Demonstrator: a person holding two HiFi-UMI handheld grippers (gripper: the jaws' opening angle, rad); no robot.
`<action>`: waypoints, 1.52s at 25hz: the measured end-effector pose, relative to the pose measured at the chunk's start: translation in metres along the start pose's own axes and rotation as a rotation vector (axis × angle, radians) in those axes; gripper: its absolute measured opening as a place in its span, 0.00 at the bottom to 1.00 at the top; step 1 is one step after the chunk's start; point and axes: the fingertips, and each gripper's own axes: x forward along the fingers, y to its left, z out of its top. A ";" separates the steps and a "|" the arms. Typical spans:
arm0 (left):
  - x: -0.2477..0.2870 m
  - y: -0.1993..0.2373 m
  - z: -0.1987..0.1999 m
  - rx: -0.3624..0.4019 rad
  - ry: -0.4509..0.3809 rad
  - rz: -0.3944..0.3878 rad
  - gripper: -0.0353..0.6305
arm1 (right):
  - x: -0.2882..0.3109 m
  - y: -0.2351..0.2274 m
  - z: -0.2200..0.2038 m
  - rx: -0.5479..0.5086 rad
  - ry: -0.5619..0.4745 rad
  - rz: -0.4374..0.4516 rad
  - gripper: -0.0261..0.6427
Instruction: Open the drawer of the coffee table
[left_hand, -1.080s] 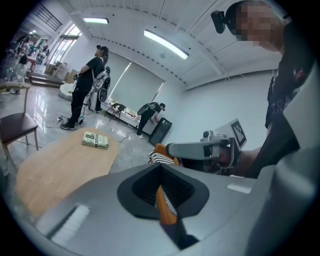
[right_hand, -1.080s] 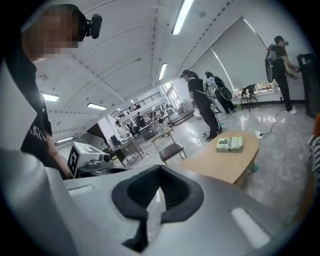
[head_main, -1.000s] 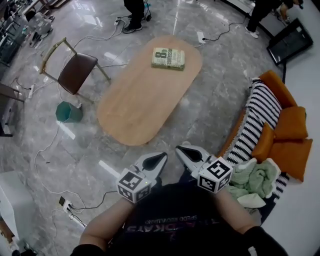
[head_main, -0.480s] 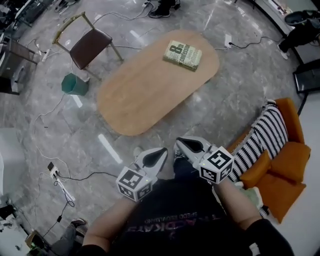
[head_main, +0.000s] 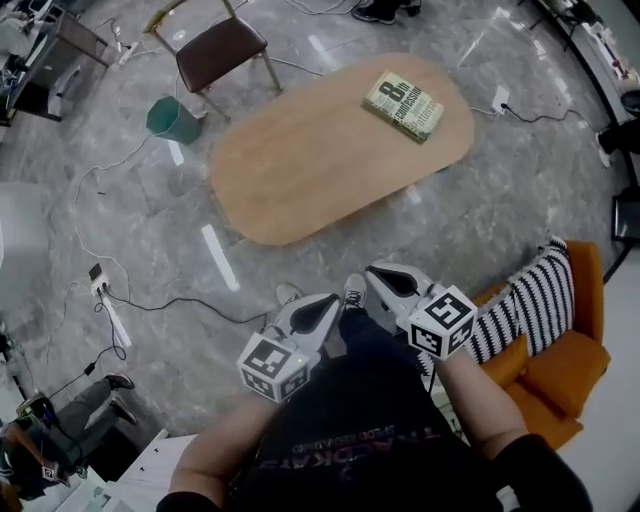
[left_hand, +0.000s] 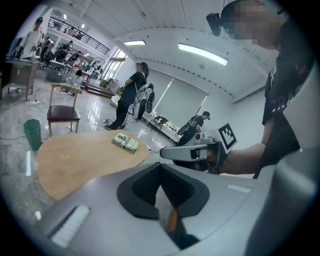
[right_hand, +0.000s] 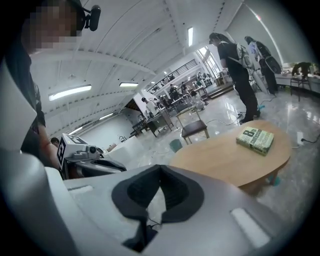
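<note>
- Tongs: left gripper (head_main: 322, 308) and right gripper (head_main: 381, 277) are both clenched, with nothing between the jaws. They are held side by side close to the person's torso (head_main: 360, 420), tips angled down toward the floor (head_main: 150, 230).
- Change over the last second: the grippers keep the same closed, paired pose before the body, while the scene around them has swung in the head view. The coffee table (head_main: 330, 160) has slid toward the upper right. The chair (head_main: 222, 50) has passed from the left edge to the top. The sofa (head_main: 575, 365) has dropped into the lower right corner.
- Meaning, as a judgement: the person is turning and stepping round the near end of the table. This is approach only, with no contact yet and the opening not begun.
- Task's thing: the coffee table has an oval top of light wood and stands ahead of the grippers, well apart from both. A book (head_main: 403, 105) lies near its far end.
- Drawer: it shows in no view, since only the top and rim of the table are visible. Which side carries it cannot be told.
- Surroundings: a green bin (head_main: 172, 120) stands just beside the chair, and cables (head_main: 150, 300) trail across the floor.
</note>
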 end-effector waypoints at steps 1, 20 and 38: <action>-0.002 0.002 -0.006 -0.017 -0.004 0.007 0.06 | 0.004 0.000 -0.003 -0.002 0.016 0.006 0.04; -0.079 0.154 -0.114 -0.065 -0.087 0.209 0.06 | 0.104 0.031 -0.079 -0.042 0.045 -0.099 0.04; -0.002 0.262 -0.231 0.002 -0.071 0.408 0.06 | 0.161 -0.118 -0.184 -0.225 0.083 -0.076 0.04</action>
